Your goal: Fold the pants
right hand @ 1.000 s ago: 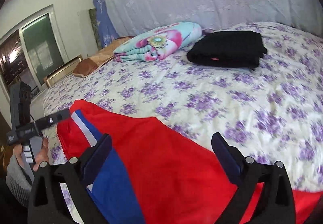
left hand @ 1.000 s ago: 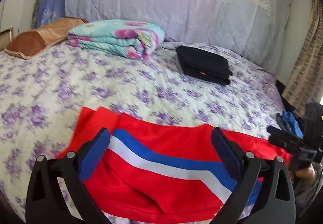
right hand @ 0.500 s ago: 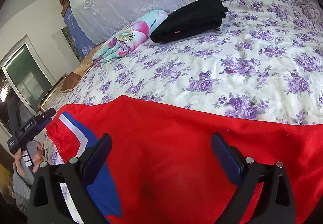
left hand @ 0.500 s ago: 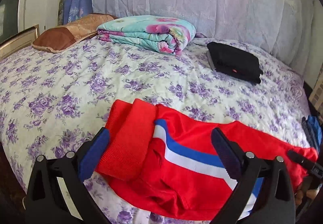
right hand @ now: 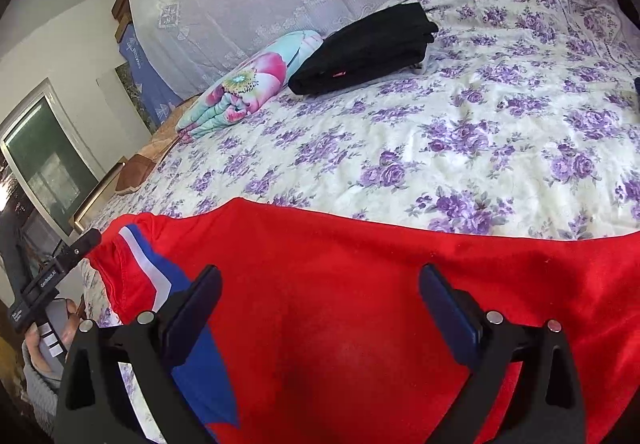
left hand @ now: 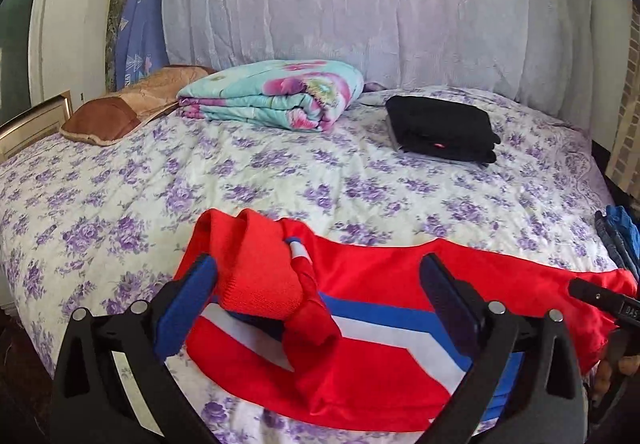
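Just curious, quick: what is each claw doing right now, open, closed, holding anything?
Left claw: open, holding nothing.
Right claw: open, holding nothing.

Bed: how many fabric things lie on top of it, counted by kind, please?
Red pants: 1
Folded flowered blanket: 1
Pile of folded black clothes: 1
Brown pillow: 1
Blue clothes at the right edge, partly cut off: 1
Total: 5

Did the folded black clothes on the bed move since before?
No. The black clothes still lie just right of the flowery blanket near the headboard; only the cameras shifted.
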Motion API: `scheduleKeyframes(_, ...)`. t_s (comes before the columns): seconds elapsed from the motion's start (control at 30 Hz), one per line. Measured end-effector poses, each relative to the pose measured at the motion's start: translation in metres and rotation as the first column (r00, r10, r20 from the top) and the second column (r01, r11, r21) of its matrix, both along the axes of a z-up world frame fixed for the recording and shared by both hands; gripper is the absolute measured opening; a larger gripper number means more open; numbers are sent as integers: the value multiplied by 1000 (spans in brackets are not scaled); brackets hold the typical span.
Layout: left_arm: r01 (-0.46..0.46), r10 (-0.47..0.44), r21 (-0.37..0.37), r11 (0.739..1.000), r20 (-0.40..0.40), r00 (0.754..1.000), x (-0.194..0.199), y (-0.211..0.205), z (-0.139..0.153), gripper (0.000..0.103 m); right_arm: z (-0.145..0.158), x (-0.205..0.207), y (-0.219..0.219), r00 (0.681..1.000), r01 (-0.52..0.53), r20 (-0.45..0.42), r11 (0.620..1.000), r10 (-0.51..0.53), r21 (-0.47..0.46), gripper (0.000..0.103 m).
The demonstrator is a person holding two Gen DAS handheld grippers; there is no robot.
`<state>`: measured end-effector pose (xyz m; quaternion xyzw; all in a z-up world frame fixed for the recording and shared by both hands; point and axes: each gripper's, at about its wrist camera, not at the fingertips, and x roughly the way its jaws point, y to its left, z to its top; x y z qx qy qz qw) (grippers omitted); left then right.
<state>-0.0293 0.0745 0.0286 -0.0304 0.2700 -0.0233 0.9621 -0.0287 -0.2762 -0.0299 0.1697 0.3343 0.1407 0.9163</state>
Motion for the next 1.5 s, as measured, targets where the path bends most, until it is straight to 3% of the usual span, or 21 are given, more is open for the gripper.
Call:
scheduleKeyframes(0.13,50,-51,29,998,9,999,4,-29,-6,99,14,-30,-14,999,3,36,1000,-4,29,99)
scheduleKeyframes(0.23,104,-104,37,994,0,995,5,-49,-18,99,24,-60,-33,997,58,48,998,-57,-13,99)
scheduleKeyframes(0.37,160,-164,54,986,77,983,-8,-58,-6,99,27,-97,-73,985,167,37,986,-167,14,99)
scheduleKeyframes(0.47,110,-120,82,991,136,983,-13,-37,24,99,21,-108,-99,973,229,1,970,-230,88,99)
scheduleKeyframes(0.53,47,-50,27,999,145,988,-14,-5,42,99,20,-110,-108,965,261,5,957,-264,129,99)
scheduleKeyframes(0.63,-5,15,-120,993,79,997,-15,43,50,99,18,-109,-112,964,257,26,948,-266,188,99)
scheduleKeyframes(0.7,8,-2,-191,982,32,999,-16,52,43,99,15,-104,-109,966,252,17,949,-260,189,99)
scheduleKeyframes(0.8,87,-88,-152,985,0,996,-19,24,25,99,10,-103,-104,969,244,-6,955,-246,167,99)
scheduleKeyframes(0.87,168,-167,-142,975,20,986,-25,-5,16,99,8,-107,-105,967,253,-9,955,-255,156,99)
scheduleKeyframes(0.93,293,-294,-129,947,11,956,-27,-35,10,99,7,-111,-108,964,265,-11,951,-266,157,99)
scheduleKeyframes(0.97,331,-332,-85,940,-4,943,-25,-48,6,99,7,-113,-110,962,270,-14,949,-272,159,99)
scheduleKeyframes(1.03,280,-280,13,960,-30,960,-11,-55,-7,99,7,-116,-114,960,276,-12,947,-278,163,99)
scheduleKeyframes(1.07,220,-218,17,975,-65,974,2,-45,-16,99,6,-117,-115,960,277,-10,947,-280,164,99)
scheduleKeyframes(1.17,43,-59,-80,996,-216,975,36,15,-46,97,3,-117,-118,960,278,-16,946,-280,164,99)
scheduleKeyframes(1.2,47,-79,-137,990,-244,966,40,35,-55,97,2,-117,-118,961,276,-15,947,-278,166,99)
scheduleKeyframes(1.23,76,-114,-165,983,-231,966,36,45,-58,94,1,-117,-118,961,274,-15,947,-276,168,99)
scheduleKeyframes(1.33,75,-93,-92,993,-205,974,16,39,-48,89,1,-116,-117,960,277,-20,948,-278,157,99)
scheduleKeyframes(1.43,117,-127,-148,982,-64,990,-8,27,-20,98,4,-119,-117,960,280,-17,949,-281,144,99)
scheduleKeyframes(1.5,153,-156,-107,982,-24,987,-12,10,-9,98,7,-123,-118,957,291,-18,948,-291,130,99)
